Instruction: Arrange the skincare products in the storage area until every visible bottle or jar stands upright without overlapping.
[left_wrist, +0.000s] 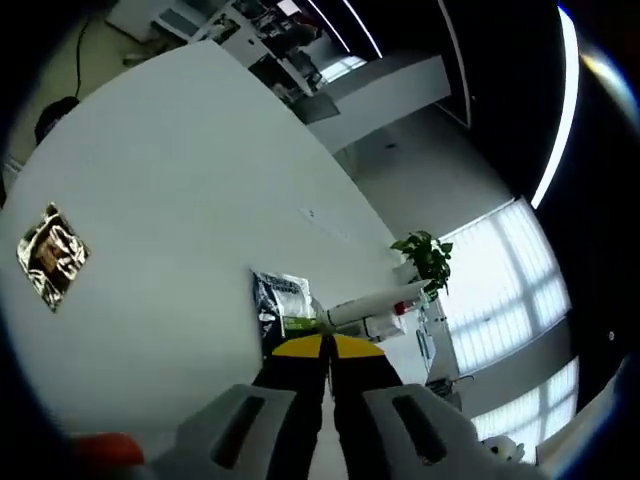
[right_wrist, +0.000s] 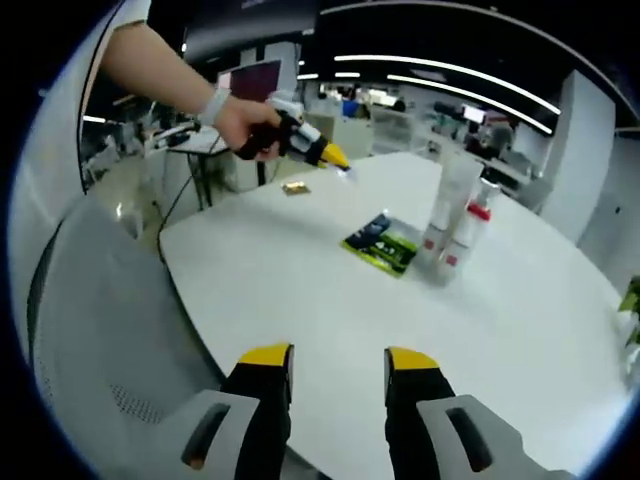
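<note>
Left tool (left_wrist: 328, 347) held above white surface (left_wrist: 170, 200), jaws pressed together, nothing between. Right tool (right_wrist: 338, 360) low near surface edge, jaws spread, empty. Skincare bottles (right_wrist: 455, 215) standing upright mid-surface, green-black sachet (right_wrist: 380, 242) flat just beside them. Foil packet (left_wrist: 52, 255) lying well apart.

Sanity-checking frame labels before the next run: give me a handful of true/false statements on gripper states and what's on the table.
1. The right gripper is open over the white table. True.
2. The left gripper is wide open. False: its yellow tips are together, nothing visible between them.
3. The white tubes lie flat on the table. False: they stand upright, grouped together.
4. A dark and green sachet lies flat beside the tubes. True.
5. A small gold packet lies apart from the tubes. True.
</note>
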